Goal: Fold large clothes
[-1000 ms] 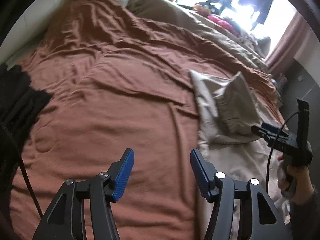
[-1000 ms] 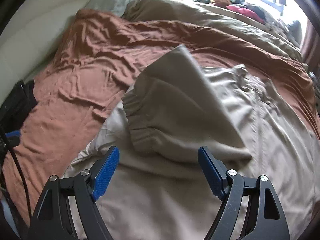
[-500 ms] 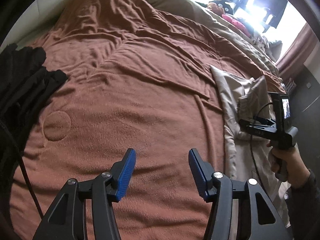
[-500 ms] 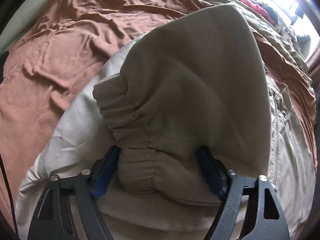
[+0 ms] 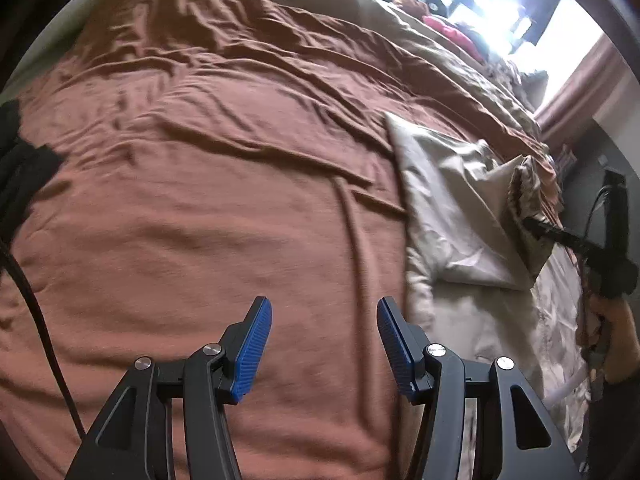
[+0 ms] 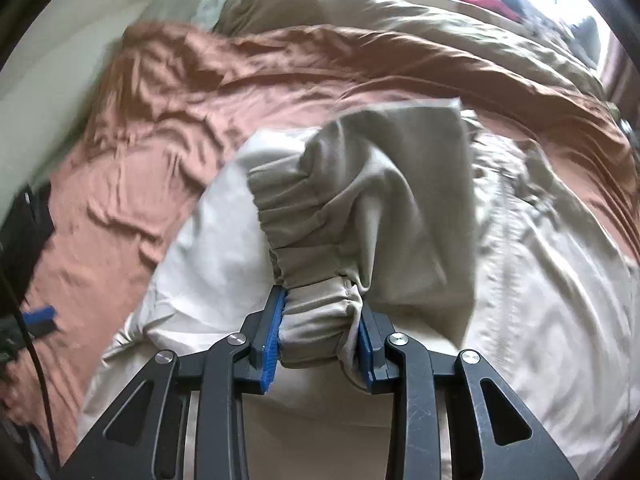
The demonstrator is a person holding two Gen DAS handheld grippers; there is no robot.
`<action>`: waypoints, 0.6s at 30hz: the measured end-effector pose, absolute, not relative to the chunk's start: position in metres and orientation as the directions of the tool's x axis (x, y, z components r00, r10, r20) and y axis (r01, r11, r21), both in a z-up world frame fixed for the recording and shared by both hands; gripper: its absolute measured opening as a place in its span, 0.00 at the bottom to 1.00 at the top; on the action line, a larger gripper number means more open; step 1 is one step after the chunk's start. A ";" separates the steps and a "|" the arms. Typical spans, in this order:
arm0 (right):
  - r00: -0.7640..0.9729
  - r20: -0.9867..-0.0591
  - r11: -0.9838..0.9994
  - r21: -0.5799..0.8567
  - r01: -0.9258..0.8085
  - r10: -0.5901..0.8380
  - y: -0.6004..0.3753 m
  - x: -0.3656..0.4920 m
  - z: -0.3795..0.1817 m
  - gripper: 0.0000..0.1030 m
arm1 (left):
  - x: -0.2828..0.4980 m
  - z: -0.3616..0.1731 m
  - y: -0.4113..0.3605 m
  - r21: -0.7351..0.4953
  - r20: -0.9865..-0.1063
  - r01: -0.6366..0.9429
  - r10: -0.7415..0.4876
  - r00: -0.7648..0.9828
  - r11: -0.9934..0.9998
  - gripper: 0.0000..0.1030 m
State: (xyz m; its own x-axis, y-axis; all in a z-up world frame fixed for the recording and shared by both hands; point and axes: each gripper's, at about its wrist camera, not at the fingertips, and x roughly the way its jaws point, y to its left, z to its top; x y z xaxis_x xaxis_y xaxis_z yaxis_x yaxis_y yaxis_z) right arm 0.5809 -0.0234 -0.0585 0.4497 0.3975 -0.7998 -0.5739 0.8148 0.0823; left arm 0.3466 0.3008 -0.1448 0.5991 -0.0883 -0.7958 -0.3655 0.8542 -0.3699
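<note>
Beige jacket (image 6: 540, 272) lies spread on the right part of the bed, on top of the rust-brown blanket (image 5: 200, 200). Its long axis runs roughly from the near edge of the bed toward the window end; zipper line visible down the middle in the right wrist view.

Right gripper (image 6: 320, 336) is clamped on the sleeve cuff (image 6: 316, 320), the gathered elastic end bunched between the blue pads. Sleeve (image 6: 384, 208) is lifted off the body of the jacket, cuff end pointing back toward the gripper, rest of the sleeve draping away toward the far side. W/ some motion blur.

Left gripper (image 5: 324, 344) hangs over bare blanket, jaws apart, nothing between them; jacket edge is just to its right. In the left wrist view the right gripper (image 5: 532, 226) shows at the far right w/ the raised sleeve (image 5: 524, 200), hand (image 5: 612, 336) on the handle below it.

Black cloth (image 5: 24, 168) sits at the left edge of the bed.
</note>
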 end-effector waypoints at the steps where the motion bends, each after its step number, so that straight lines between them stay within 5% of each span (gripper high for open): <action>1: 0.457 -0.791 0.822 0.098 -0.561 0.407 -0.033 0.581 -0.056 0.28 | 0.350 -0.144 0.297 -0.372 -0.794 -0.357 -0.094 0.601 0.857 0.55; 6: 0.515 -0.758 0.872 0.142 -0.469 0.401 -0.091 0.572 -0.033 0.29 | 0.368 -0.145 0.278 -0.374 -0.793 -0.323 -0.119 0.598 0.869 0.55; 12: 0.607 -0.764 0.965 0.078 -0.250 0.219 -0.160 0.555 -0.033 0.37 | 0.388 -0.146 0.259 -0.367 -0.796 -0.291 -0.137 0.589 0.883 0.55; 16: 0.606 -0.761 0.968 0.118 -0.220 0.231 -0.191 0.541 -0.042 0.72 | 0.397 -0.146 0.249 -0.343 -0.805 -0.284 -0.125 0.579 0.895 0.55; 18: 0.593 -0.768 0.966 0.136 -0.221 0.243 -0.197 0.538 -0.047 0.75 | 0.403 -0.148 0.245 -0.324 -0.815 -0.280 -0.117 0.567 0.903 0.55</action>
